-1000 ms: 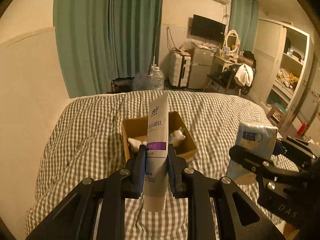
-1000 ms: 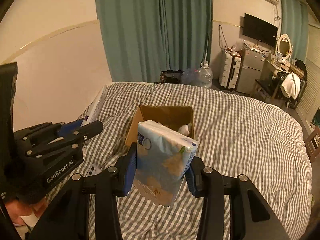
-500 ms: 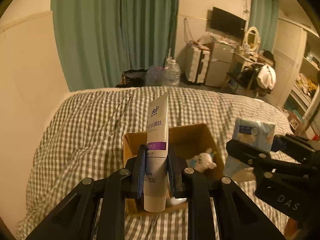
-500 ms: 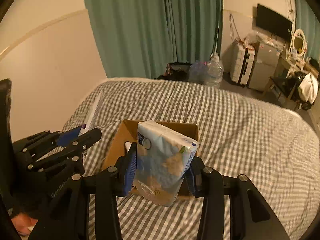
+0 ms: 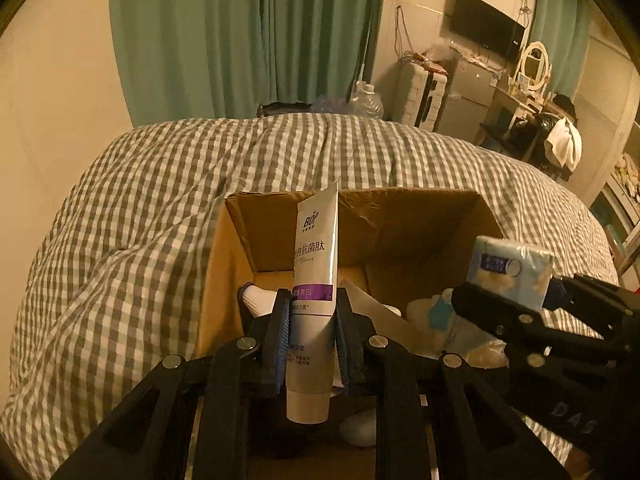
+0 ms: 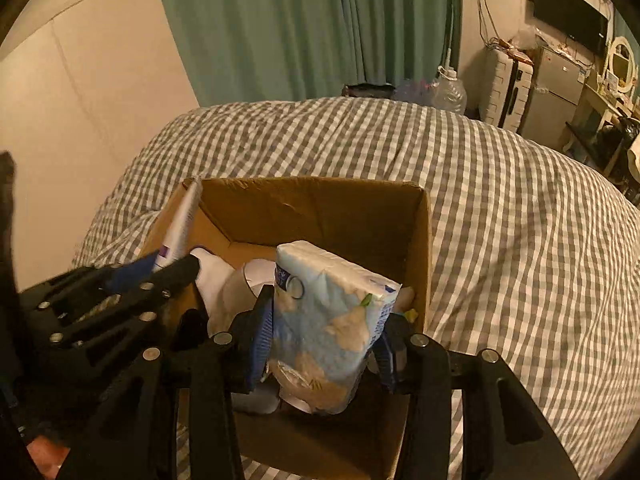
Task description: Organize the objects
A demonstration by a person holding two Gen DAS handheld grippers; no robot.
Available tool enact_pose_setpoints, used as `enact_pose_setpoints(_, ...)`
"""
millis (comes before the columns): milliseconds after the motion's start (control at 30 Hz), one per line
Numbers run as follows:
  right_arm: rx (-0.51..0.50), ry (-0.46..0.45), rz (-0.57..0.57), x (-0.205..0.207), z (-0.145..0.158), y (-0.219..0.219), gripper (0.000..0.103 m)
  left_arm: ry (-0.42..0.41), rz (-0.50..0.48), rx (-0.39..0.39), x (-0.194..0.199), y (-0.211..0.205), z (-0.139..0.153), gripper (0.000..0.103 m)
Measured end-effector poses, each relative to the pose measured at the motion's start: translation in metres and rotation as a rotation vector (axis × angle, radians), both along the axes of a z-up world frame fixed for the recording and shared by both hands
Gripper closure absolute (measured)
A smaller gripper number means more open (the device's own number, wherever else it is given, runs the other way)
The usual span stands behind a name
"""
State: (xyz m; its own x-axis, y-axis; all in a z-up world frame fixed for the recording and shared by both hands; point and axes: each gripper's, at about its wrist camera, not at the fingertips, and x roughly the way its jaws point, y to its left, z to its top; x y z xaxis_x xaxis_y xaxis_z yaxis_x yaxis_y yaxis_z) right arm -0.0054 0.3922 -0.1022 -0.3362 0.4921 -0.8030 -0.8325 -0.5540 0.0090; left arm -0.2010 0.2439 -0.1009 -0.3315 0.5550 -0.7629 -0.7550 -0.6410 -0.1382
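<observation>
My left gripper point(image 5: 312, 300) is shut on a white toothpaste tube point(image 5: 316, 248) with a purple band, held upright over the near left part of an open cardboard box point(image 5: 400, 216). My right gripper point(image 6: 330, 308) holds a blue tissue pack point(image 6: 332, 320) over the box's point(image 6: 312, 200) near right part. Its jaws are opening, and the pads still touch the pack. The right wrist view also catches the tube point(image 6: 182, 220) and the left gripper point(image 6: 160, 268) at its left. The tissue pack point(image 5: 508, 272) shows at the right of the left wrist view.
The box sits on a bed with a grey checked duvet point(image 6: 500, 200). Inside it lie a white sock point(image 6: 212, 276) and other pale items. A beige wall point(image 6: 80, 120) runs along the left. Green curtains point(image 5: 240, 40), a suitcase point(image 5: 420, 96) and a desk stand beyond the bed.
Both grippers moved forward and down, from well short of the box to right over its opening. The tube and the tissue pack stayed in their grips.
</observation>
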Motion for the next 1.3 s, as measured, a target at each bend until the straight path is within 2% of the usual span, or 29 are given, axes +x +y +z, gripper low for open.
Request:
enact_pose_setpoints(100,-0.004,0.034,-0.005,0.008,0.008,0.002,0.054,0.022,-0.011,-0.023,0.007,0.000,0.008,0.078)
enact_pose_setpoints(133,-0.003,0.054,-0.010,0.010,0.015,0.000,0.046,0.029,-0.009,-0.029,0.008,-0.002,0.013,0.078)
enact_pose_setpoints(200,0.003,0.088,-0.028,0.016,0.029,-0.002,0.036,0.036,0.002,-0.032,0.009,-0.008,0.026,0.068)
enact_pose_setpoints(233,0.006,0.099,-0.036,0.018,0.038,-0.005,0.036,0.037,0.008,-0.027,0.009,-0.012,0.033,0.064)
enact_pose_setpoints(300,0.022,0.093,-0.050,0.019,0.058,-0.013,0.036,0.046,0.025,-0.008,0.008,-0.024,0.055,0.048)
enact_pose_setpoints(533,0.134,0.105,-0.087,0.029,0.148,-0.068,0.034,0.123,0.046,0.111,0.020,-0.080,0.146,0.040)
enact_pose_setpoints(700,0.219,0.078,-0.083,0.028,0.204,-0.127,0.033,0.171,0.048,0.214,0.035,-0.136,0.209,0.021)
enact_pose_setpoints(800,0.274,0.076,-0.079,0.031,0.232,-0.168,0.028,0.184,0.028,0.260,0.041,-0.169,0.241,0.015)
enact_pose_setpoints(867,0.304,0.094,-0.079,0.034,0.248,-0.193,0.025,0.226,0.025,0.278,0.047,-0.192,0.261,0.010)
enact_pose_setpoints(1000,0.344,0.103,-0.070,0.034,0.268,-0.236,0.021,0.283,0.039,0.301,0.055,-0.223,0.285,0.005)
enact_pose_setpoints(1100,0.402,0.096,-0.059,0.032,0.277,-0.264,0.019,0.318,0.052,0.302,0.061,-0.237,0.292,0.004)
enact_pose_setpoints(1200,0.440,0.065,-0.050,0.029,0.274,-0.280,0.018,0.367,0.049,0.281,0.069,-0.245,0.289,0.002)
enact_pose_setpoints(1300,0.459,0.073,-0.056,0.036,0.267,-0.290,0.013,0.390,0.062,0.257,0.075,-0.244,0.278,0.001)
